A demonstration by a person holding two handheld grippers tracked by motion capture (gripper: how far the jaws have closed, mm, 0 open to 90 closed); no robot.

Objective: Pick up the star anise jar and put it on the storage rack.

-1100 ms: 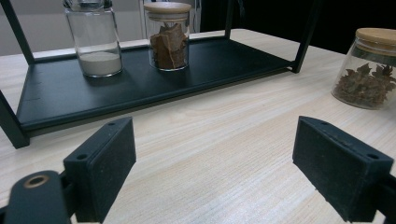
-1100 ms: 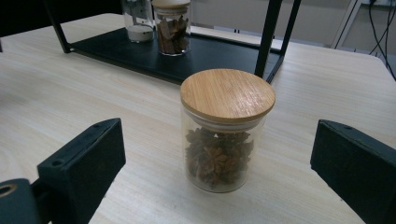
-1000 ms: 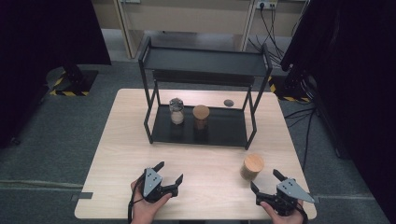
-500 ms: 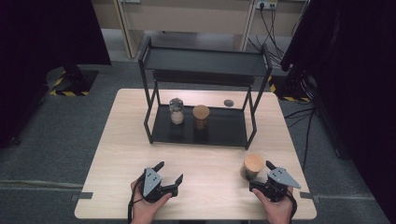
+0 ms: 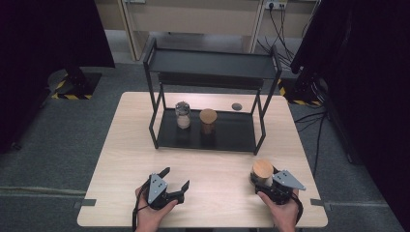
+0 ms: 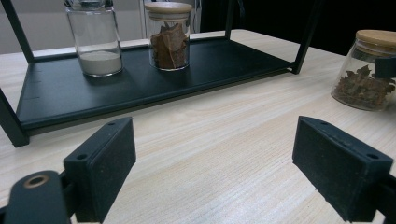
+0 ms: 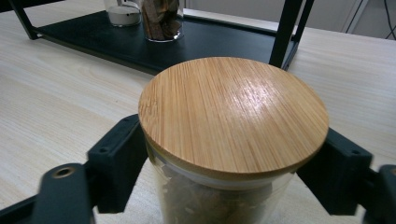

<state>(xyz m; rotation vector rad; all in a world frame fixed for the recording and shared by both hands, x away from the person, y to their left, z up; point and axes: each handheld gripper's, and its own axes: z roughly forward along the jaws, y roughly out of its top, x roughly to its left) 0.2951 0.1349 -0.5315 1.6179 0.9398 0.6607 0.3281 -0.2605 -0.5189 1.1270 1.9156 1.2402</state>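
Observation:
A glass jar with a bamboo lid (image 5: 263, 169) and brown dried contents stands on the wooden table (image 5: 217, 164) at the front right. My right gripper (image 5: 261, 179) has just been closing, and its jaws now press on the jar's glass sides below the lid (image 7: 233, 112). In the left gripper view the same jar (image 6: 366, 70) shows at the far right. My left gripper (image 5: 176, 177) rests at the front left, open with nothing between its pads (image 6: 105, 168).
A black two-level rack (image 5: 212, 65) stands mid-table. Its lower shelf holds a jar of white powder (image 5: 183, 115) and a bamboo-lidded jar of brown pieces (image 5: 208, 121). A small dark round object (image 5: 236, 106) lies behind the rack. Cables run across the floor beyond.
My right gripper moved forward and left up to the jar and closed its jaws around it. The left gripper stayed still.

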